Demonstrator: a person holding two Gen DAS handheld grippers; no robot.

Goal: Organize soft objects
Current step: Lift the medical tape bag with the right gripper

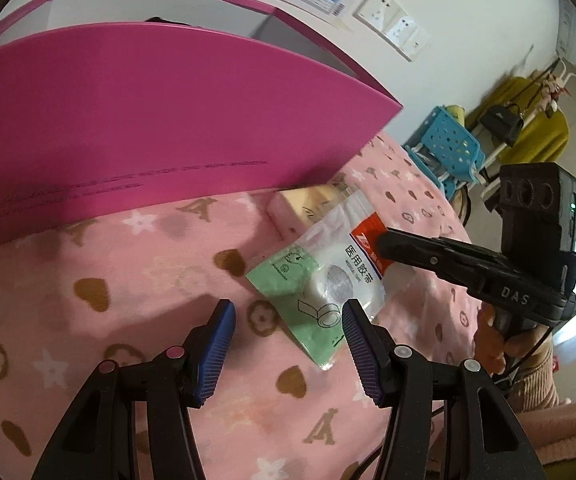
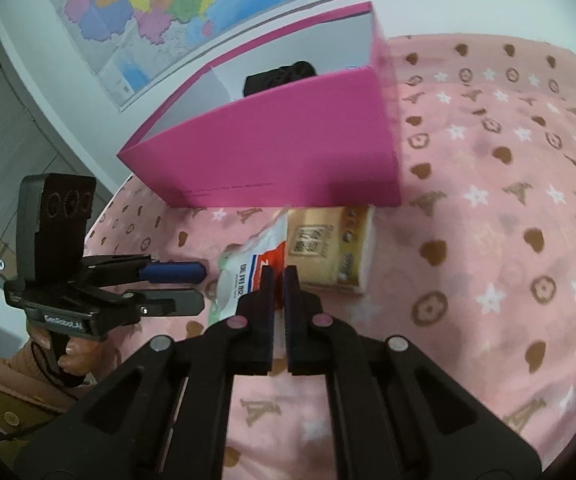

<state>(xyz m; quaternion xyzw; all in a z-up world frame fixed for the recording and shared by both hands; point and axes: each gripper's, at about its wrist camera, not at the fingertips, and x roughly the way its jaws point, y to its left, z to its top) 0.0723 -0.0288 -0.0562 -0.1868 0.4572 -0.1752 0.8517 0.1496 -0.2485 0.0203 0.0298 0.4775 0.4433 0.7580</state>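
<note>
A plastic packet of medical tape point(image 1: 328, 280), green, white and red, lies on the pink blanket point(image 1: 127, 320), partly over a tan tissue pack point(image 1: 308, 208). My left gripper point(image 1: 288, 320) is open and empty, its blue pads just short of the packet's near end. My right gripper point(image 2: 279, 276) is nearly shut with its tips at the packet's red corner point(image 2: 263, 260); it also shows in the left wrist view point(image 1: 384, 240). I cannot tell if it pinches the packet. The tissue pack point(image 2: 328, 248) lies just beyond. An open magenta box point(image 2: 271, 152) stands behind, with a black item point(image 2: 279, 76) inside.
The blanket point(image 2: 488, 240) stretches right and toward me. A blue perforated stool point(image 1: 452, 144) and a rack with yellow clothing point(image 1: 528, 128) stand beyond the bed's edge. A map point(image 2: 175, 8) hangs on the wall behind the box.
</note>
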